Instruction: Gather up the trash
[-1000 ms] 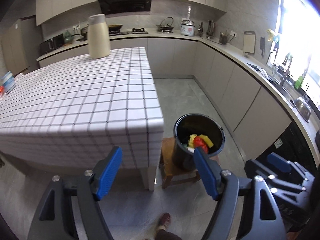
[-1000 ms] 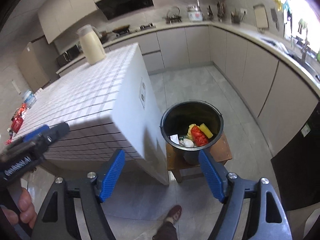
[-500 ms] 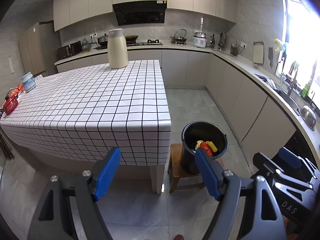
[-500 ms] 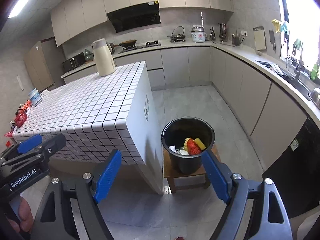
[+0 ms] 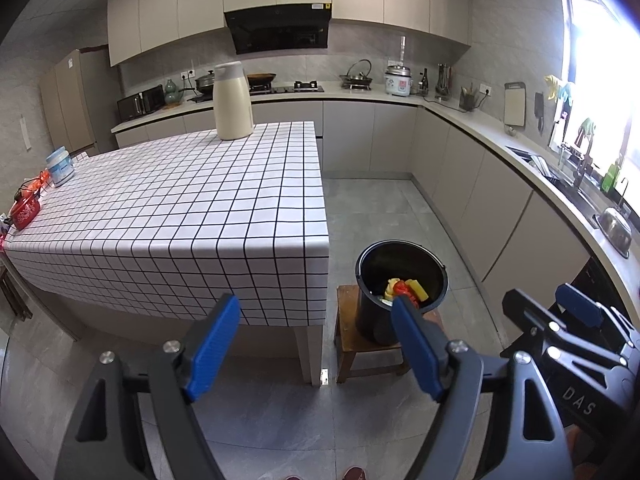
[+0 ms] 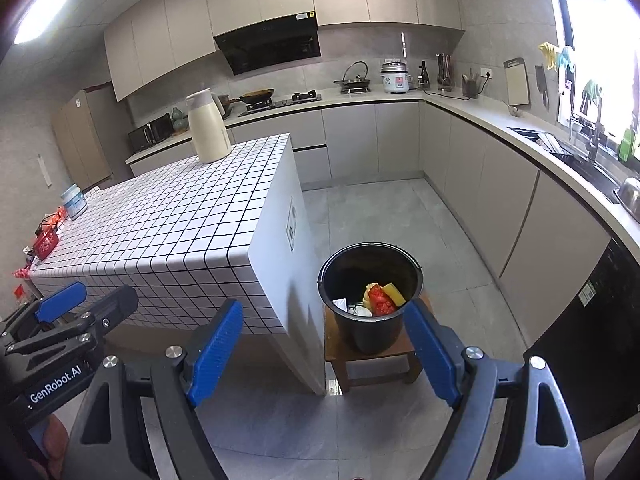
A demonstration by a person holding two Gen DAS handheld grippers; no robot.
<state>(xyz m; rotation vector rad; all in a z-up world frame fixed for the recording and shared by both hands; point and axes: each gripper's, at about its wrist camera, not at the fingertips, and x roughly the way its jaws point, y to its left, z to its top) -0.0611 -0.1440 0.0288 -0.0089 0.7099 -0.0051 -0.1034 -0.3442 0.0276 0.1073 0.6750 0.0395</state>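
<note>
I am holding the left tongs (image 5: 316,320) with their blue pads spread wide and nothing between them, and the right tongs (image 6: 324,324) are gaping the same way, equally empty. Both are hanging in the air in front of the near end of the worktop (image 5: 200,208), well above the floor. Just beyond the right tongs, the black bucket (image 6: 370,300) is sitting on a small wooden stool (image 6: 372,360) beside the worktop's corner, and the trash (image 6: 380,298) is lying in its bottom: red and yellow wrappers with some white scraps. The checked cloth is showing no loose litter near me; only a cream jug (image 5: 233,102) at the far end and a white tub (image 5: 60,166) and red pouch (image 5: 25,210) at the left edge are standing on it. I am judging the collecting nearly finished. To do this step well, I am scanning the cloth and floor slowly for anything missed, keeping both tongs spread and level and staying clear of the bucket rim.
</note>
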